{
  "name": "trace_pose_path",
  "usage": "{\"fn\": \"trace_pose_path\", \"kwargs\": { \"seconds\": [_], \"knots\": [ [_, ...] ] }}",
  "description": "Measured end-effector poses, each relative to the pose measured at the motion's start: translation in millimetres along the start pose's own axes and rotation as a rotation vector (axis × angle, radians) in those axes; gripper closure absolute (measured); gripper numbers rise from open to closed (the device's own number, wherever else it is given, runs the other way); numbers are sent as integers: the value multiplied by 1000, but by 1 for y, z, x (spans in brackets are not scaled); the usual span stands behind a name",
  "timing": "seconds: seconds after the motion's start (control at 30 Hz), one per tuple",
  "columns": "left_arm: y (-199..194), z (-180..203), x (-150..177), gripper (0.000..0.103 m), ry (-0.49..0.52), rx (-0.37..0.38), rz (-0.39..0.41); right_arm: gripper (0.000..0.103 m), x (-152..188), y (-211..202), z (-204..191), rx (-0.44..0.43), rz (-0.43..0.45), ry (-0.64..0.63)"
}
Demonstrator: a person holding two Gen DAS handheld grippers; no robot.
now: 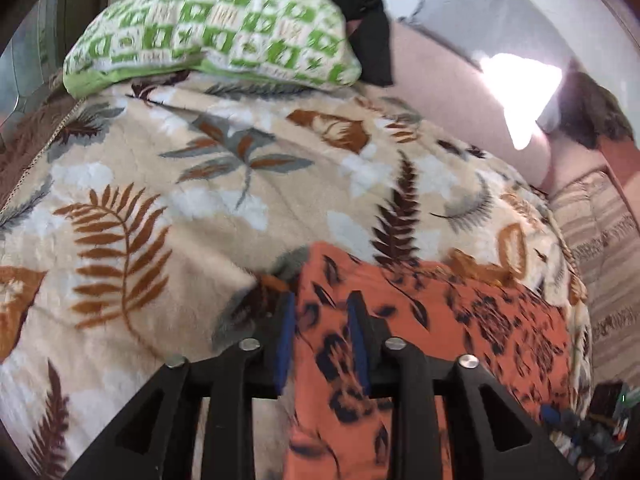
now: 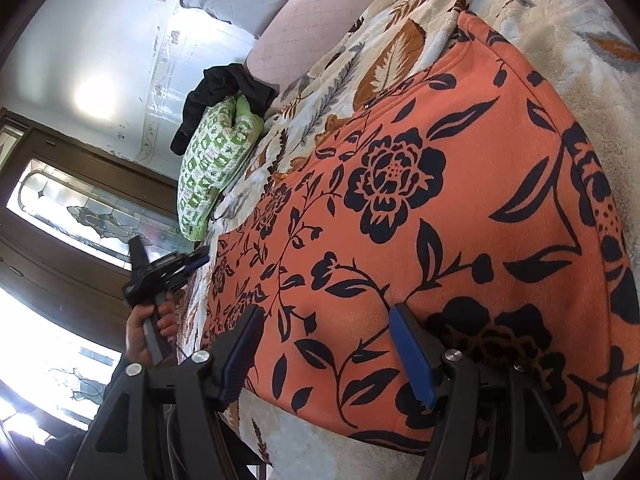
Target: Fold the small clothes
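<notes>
Lying flat: orange floral garment (image 2: 460, 200), spread on the leaf-print blanket (image 1: 160, 200) that covers the bed.
Left gripper (image 1: 322, 340): fingers partly apart over the garment's edge, gripping nothing; blurred.
Right gripper (image 2: 324, 348): fingers wide apart above the garment's near hem, nothing held.
Beyond: green-and-white pillow (image 1: 216, 28) with a black garment (image 1: 360, 12) draped behind it.

A soft, matt orange cloth (image 2: 420, 208) is laid on a fuzzy leaf-print blanket (image 1: 168, 184). Shiny metal pins (image 2: 454, 356) are set in black plastic.
</notes>
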State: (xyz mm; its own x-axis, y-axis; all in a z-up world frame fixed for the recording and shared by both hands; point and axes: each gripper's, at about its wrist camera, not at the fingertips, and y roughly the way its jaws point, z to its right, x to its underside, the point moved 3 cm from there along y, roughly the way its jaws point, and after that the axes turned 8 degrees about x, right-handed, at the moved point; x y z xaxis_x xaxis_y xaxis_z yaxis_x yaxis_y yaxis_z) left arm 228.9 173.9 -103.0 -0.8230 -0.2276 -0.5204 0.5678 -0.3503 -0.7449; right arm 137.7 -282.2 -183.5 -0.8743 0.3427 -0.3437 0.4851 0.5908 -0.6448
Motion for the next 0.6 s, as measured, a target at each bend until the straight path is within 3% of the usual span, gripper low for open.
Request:
{"fn": "trace_pose_path", "kwargs": {
  "seconds": [0.07, 0.23, 0.3, 0.37, 0.47, 0.6],
  "knots": [
    [-16, 14, 22, 56, 28, 5, 23, 34, -2, -9, -10, -12, 36, -28],
    [-16, 40, 75, 55, 98, 33, -4, 31, -29, -19, -18, -33, 72, 8],
    [-4, 39, 91, 55, 92, 40, -45, 31, -43, -17, -9, -36, 82, 59],
    [11, 28, 105, 55, 70, 26, -82, 31, -51, -13, 17, 17, 92, 164],
    [10, 30, 108, 55, 113, 29, -59, 33, -57, -9, 39, -23, 60, 277],
    [13, 31, 109, 55, 140, 22, -47, 31, -87, -18, 7, -18, 91, 146]
  ]
}}
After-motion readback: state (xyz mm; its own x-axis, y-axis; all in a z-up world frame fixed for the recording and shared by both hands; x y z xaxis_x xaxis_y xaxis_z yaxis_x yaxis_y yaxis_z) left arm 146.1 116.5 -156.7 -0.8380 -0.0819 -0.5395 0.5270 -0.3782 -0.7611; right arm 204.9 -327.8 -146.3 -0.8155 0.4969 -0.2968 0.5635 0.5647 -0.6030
